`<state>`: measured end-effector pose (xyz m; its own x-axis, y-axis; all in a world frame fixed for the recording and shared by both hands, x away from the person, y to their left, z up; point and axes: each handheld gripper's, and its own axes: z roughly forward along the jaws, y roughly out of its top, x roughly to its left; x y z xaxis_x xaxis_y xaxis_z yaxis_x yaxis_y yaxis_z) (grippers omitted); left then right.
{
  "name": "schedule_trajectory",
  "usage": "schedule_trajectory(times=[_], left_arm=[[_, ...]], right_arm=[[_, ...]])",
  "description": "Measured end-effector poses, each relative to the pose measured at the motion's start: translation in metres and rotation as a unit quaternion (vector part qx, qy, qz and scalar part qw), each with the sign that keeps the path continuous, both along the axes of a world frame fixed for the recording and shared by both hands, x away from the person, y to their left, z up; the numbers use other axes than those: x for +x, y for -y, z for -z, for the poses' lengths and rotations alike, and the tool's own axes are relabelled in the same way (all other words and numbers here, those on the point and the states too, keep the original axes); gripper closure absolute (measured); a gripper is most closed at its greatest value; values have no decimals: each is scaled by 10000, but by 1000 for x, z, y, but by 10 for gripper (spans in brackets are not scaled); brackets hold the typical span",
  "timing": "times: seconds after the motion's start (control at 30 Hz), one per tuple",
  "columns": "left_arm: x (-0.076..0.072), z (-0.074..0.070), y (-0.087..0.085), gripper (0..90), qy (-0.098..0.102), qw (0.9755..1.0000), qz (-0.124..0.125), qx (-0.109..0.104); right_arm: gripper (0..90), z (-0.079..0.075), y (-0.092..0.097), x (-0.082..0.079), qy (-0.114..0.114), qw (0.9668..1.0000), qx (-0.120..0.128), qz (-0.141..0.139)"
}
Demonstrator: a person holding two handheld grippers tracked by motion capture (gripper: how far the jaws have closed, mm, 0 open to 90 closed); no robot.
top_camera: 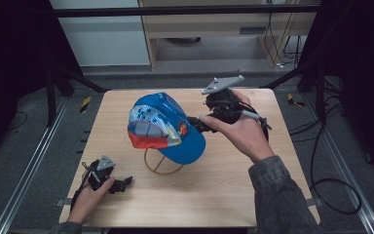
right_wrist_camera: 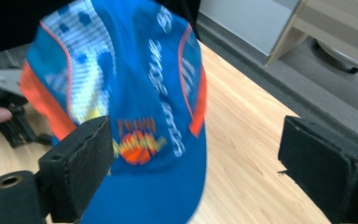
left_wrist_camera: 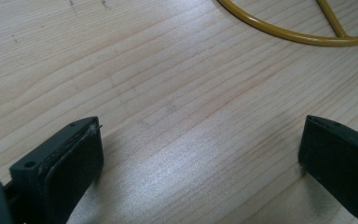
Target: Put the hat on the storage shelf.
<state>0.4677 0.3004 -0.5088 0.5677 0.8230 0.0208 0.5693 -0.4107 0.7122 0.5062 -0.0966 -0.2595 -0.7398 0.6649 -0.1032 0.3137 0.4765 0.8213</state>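
A blue cap (top_camera: 163, 126) with orange trim and a printed badge sits on a yellow wire stand (top_camera: 161, 165) at the table's middle. My right gripper (top_camera: 197, 124) is at the cap's right side, by the brim. In the right gripper view it (right_wrist_camera: 196, 158) is open, with the cap (right_wrist_camera: 140, 93) between and beyond the wide-apart jaws, nearer the left one. My left gripper (top_camera: 124, 184) rests low at the front left of the table, apart from the stand. It (left_wrist_camera: 200, 158) is open over bare wood, and the stand's ring (left_wrist_camera: 289, 33) lies ahead.
The wooden table (top_camera: 224, 195) stands between metal rails (top_camera: 27, 170). Black cables (top_camera: 331, 190) lie on the floor to the right. A pale cabinet (top_camera: 214, 29) stands beyond the far edge. In the right gripper view, the left gripper (right_wrist_camera: 14, 126) shows past the cap.
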Motion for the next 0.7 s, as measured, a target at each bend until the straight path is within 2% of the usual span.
schedule_trajectory(times=[0.1, 0.23, 0.37, 0.6, 0.63, 0.67, 0.7], left_arm=[[0, 0, 0, 0, -7, 10000, -8, -13], [0, 0, 0, 0, -16, 10000, 1, 15], [0, 0, 0, 0, -5, 10000, 10, 15], [0, 0, 0, 0, -3, 10000, 12, 18], [0, 0, 0, 0, -3, 10000, 12, 18], [0, 0, 0, 0, -3, 10000, 12, 18], [0, 0, 0, 0, -7, 10000, 8, 27]], right_arm=[[99, 13, 14, -7, 64, 9999, 83, 103], [134, 33, 32, -18, 119, 9994, 26, 323], [158, 53, 50, -28, 149, 9987, 70, 474], [146, 101, 76, -41, 215, 9958, 164, 870], [140, 115, 80, -44, 201, 9951, 131, 961], [140, 115, 80, -44, 201, 9951, 131, 961], [140, 122, 83, -45, 199, 9947, 145, 1001]])
